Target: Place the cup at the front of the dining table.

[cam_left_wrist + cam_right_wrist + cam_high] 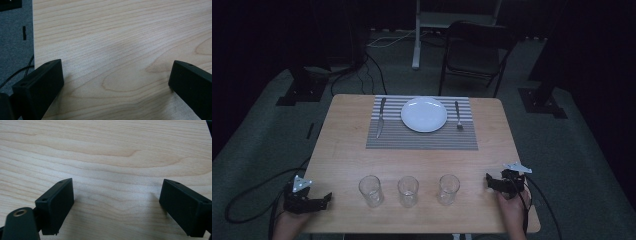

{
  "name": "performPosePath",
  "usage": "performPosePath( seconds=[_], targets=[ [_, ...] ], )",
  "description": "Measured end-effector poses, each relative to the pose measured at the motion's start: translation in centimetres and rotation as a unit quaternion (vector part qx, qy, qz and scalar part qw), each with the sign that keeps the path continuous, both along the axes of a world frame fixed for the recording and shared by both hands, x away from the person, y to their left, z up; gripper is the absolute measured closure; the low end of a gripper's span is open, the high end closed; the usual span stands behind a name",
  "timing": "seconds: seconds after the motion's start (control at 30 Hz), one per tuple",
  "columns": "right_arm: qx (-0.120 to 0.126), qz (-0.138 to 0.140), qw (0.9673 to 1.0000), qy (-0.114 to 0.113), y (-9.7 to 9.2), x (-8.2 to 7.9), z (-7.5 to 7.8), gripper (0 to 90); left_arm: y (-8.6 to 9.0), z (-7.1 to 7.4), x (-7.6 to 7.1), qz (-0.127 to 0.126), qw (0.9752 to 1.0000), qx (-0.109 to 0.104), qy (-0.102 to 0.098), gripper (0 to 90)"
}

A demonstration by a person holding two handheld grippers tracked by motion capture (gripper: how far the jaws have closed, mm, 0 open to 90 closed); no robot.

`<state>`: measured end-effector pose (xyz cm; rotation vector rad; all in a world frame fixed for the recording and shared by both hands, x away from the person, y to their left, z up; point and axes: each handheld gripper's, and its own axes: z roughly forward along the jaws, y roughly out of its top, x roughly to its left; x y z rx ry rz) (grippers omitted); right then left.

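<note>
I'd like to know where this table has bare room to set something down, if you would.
Bare wood lies between the striped placemat and the row of three glasses, and beside the placemat on both sides. The placemat is crowded: plate, knife, fork.

High view is looking forward and down over the whole table [347, 160]. Both gripper views are sitting close, facing bare tabletop at the near left and right corners.
</note>
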<state>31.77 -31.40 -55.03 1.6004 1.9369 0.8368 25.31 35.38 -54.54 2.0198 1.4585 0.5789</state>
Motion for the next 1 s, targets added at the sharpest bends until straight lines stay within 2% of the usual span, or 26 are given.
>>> performPosePath(
  seconds=[0.13,0.17,0.4,0.7,0.8,1.0],
  targets=[
    [0.0,0.0,1.0,0.0,0.0,0.0,0.0,12.0,0.13,-0.03,-0.01,-0.004,1.0,-0.001,-0.002,0.2],
    [0.0,0.0,1.0,0.0,0.0,0.0,0.0,12.0,0.36,-0.07,-0.12,-0.014,0.9999,-0.002,-0.004,0.2],
    [0.0,0.0,1.0,0.0,0.01,-0.01,0.0,12.1,0.54,-0.01,-0.14,-0.02,0.9998,-0.001,0.0,0.2],
    [0.0,0.0,1.0,0.0,0.0,-0.01,0.0,12.2,0.21,0.22,-0.1,-0.012,0.9998,0.005,0.013,0.2],
    [0.0,0.0,1.0,0.0,0.0,-0.01,0.0,12.2,-0.05,0.2,-0.19,-0.02,0.9997,0.005,0.011,0.3],
    [0.0,0.0,1.0,0.0,0.0,-0.01,0.0,12.2,-0.4,0.35,-0.19,-0.02,0.9998,0.005,0.007,0.2]
  ],
)
